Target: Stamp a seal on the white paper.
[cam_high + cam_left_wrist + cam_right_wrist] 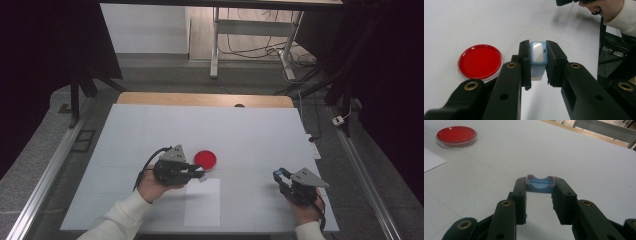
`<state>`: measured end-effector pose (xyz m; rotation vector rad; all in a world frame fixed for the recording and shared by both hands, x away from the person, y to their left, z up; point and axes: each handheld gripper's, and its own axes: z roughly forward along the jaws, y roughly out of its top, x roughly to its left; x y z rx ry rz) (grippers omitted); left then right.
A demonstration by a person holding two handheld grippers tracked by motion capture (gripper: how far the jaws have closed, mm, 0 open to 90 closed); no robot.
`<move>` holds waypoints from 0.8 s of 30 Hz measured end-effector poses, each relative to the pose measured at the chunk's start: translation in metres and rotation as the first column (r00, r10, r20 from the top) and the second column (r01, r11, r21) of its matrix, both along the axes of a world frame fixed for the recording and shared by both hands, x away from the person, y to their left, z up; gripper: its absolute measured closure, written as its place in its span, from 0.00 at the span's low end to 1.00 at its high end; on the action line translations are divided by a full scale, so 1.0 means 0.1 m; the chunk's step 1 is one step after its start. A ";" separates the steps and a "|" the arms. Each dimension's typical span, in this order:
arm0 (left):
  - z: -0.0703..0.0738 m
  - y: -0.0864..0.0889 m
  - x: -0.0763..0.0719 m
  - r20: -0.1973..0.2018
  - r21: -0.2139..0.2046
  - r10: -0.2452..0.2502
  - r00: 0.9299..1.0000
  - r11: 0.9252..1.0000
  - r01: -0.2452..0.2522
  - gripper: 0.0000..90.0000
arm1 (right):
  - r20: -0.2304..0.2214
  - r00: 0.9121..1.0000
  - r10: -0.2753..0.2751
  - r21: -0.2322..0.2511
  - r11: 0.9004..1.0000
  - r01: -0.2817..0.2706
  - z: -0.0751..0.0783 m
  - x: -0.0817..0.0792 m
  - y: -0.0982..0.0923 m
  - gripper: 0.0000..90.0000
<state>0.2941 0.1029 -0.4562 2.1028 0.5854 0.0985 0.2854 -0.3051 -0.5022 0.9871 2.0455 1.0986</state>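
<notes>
Right gripper (pixel 540 185) rose from the bottom edge, both black jaws clamped on a small blue cap (pixel 540 184), one jaw on each side. Cap's hollow side faced up, with a curved inner wall and a thin pinkish rim. It sat at the jaw tips, above the white bench (pixel 579 157). Red dish (pixel 457 135) with a clear rim lay on the bench at upper left, well apart from the jaws. White paper sheet (pixel 431 160) corner at the left edge, near the dish. Bench's wooden edge (pixel 584 133) ran across upper right.
</notes>
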 end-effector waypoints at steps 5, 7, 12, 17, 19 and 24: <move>-0.03 0.02 -0.03 -0.006 0.004 -0.001 1.000 1.000 0.001 0.84 | -0.004 1.000 -0.001 -0.007 1.000 0.001 0.00 0.00 0.00 0.73; -0.05 0.03 -0.04 -0.009 0.006 0.000 1.000 1.000 0.000 0.84 | -0.002 1.000 0.000 -0.003 1.000 0.000 0.00 0.00 0.00 0.73; -0.09 0.02 -0.09 -0.013 0.013 -0.011 1.000 1.000 0.011 0.84 | -0.003 1.000 -0.002 -0.002 1.000 0.002 0.00 0.00 0.00 0.73; -0.14 -0.01 -0.12 -0.022 0.024 -0.018 1.000 1.000 0.019 0.84 | -0.003 1.000 -0.002 -0.004 1.000 0.002 0.00 0.01 0.01 0.73; -0.17 -0.02 -0.13 -0.025 0.028 -0.022 0.999 0.999 0.023 0.84 | -0.003 1.000 -0.001 -0.004 1.000 0.001 0.00 0.01 0.01 0.73; -0.22 -0.05 -0.14 -0.028 0.041 -0.025 0.999 0.999 0.026 0.84 | -0.005 1.000 0.000 -0.002 1.000 0.000 0.00 0.01 0.00 0.73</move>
